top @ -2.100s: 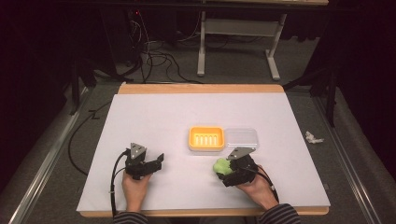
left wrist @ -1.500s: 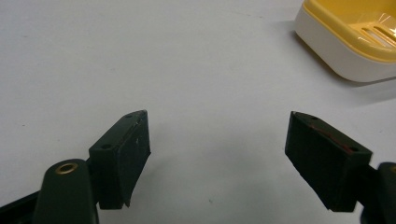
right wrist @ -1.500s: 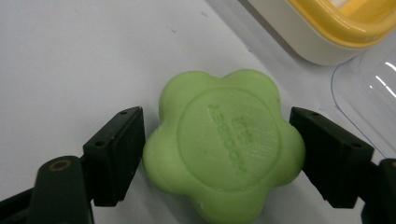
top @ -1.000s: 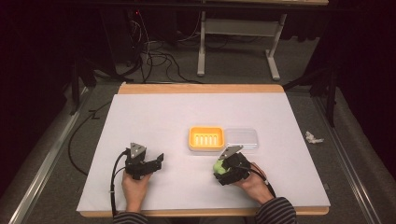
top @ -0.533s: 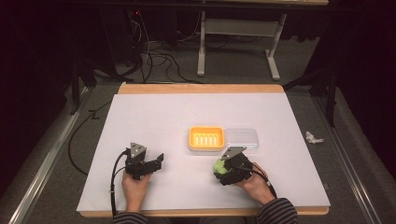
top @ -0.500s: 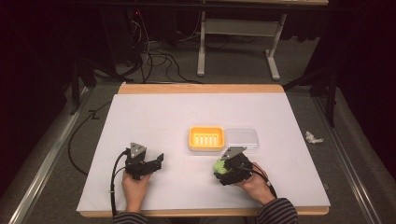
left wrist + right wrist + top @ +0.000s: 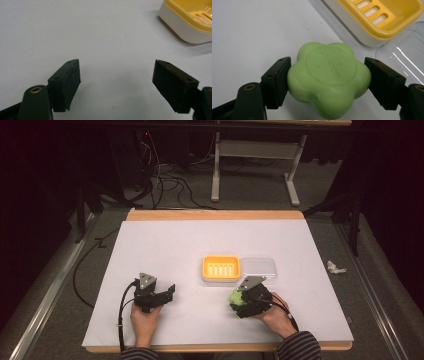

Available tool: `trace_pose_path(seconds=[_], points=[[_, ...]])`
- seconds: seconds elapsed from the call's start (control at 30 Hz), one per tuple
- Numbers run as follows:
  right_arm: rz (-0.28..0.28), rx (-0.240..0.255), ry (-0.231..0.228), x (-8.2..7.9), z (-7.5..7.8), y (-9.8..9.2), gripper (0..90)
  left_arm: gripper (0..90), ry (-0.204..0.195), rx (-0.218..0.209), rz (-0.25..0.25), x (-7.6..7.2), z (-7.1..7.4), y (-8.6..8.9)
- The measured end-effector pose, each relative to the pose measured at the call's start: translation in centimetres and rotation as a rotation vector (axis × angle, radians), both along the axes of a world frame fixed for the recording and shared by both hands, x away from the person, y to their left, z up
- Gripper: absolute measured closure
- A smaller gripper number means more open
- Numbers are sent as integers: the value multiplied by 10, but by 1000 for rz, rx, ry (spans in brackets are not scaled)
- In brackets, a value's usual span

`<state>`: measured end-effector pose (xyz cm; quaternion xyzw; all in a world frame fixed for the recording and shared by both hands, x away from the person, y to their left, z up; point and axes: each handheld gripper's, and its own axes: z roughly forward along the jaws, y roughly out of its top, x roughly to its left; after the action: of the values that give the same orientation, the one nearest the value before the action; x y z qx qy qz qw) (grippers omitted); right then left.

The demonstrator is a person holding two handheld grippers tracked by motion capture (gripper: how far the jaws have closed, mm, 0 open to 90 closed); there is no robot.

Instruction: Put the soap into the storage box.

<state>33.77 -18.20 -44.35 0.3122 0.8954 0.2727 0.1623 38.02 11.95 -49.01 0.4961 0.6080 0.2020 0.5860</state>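
Gripping one green soap (image 7: 328,77), the right gripper (image 7: 328,82) jaws clamp it; left gripper (image 7: 116,82) jaws gape empty.

The left tongs (image 7: 167,293) are resting low over the table in the person's left hand (image 7: 145,317), jaws standing wide apart with nothing between them. The right tongs (image 7: 234,299) are sitting in the right hand (image 7: 272,315), jaws pointing toward the left of the high view and pressing from both sides on something held between them. Both forearms are coming in from the near edge, striped sleeves showing
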Motion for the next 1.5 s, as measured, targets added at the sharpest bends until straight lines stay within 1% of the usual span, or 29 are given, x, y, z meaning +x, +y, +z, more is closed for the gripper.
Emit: trace_pose_path(seconds=[0.17,0.33,0.37,0.4,0.43,0.47,0.7,0.77,0.97,1.17,1.4,1.5], points=[[-2,5,-6,0,3,-1,251,231,1,-2,-3,0,0,0],[-4,12,1,0,5,-3,251,232,5,0,-3,0,0,0],[-5,17,-6,0,5,-3,251,232,5,1,-3,0,0,0],[-3,14,-4,0,6,-3,251,232,5,3,-4,0,0,0],[-13,21,-4,0,7,-3,251,232,5,-1,-2,0,0,0],[-5,17,-11,1,8,-3,252,232,5,-1,-2,0,0,0],[-7,19,-17,1,16,-4,252,233,6,2,-5,0,0,0],[-12,22,-26,1,18,-4,252,233,7,2,-5,0,0,0],[-7,30,-42,3,25,-2,252,233,2,-6,-2,0,0,0],[-2,41,-59,7,32,-2,252,233,4,-2,-3,0,0,0],[-10,62,-76,16,44,-1,252,233,1,-4,-4,0,0,0],[-13,74,-81,20,49,0,252,233,3,4,-9,0,0,1]])
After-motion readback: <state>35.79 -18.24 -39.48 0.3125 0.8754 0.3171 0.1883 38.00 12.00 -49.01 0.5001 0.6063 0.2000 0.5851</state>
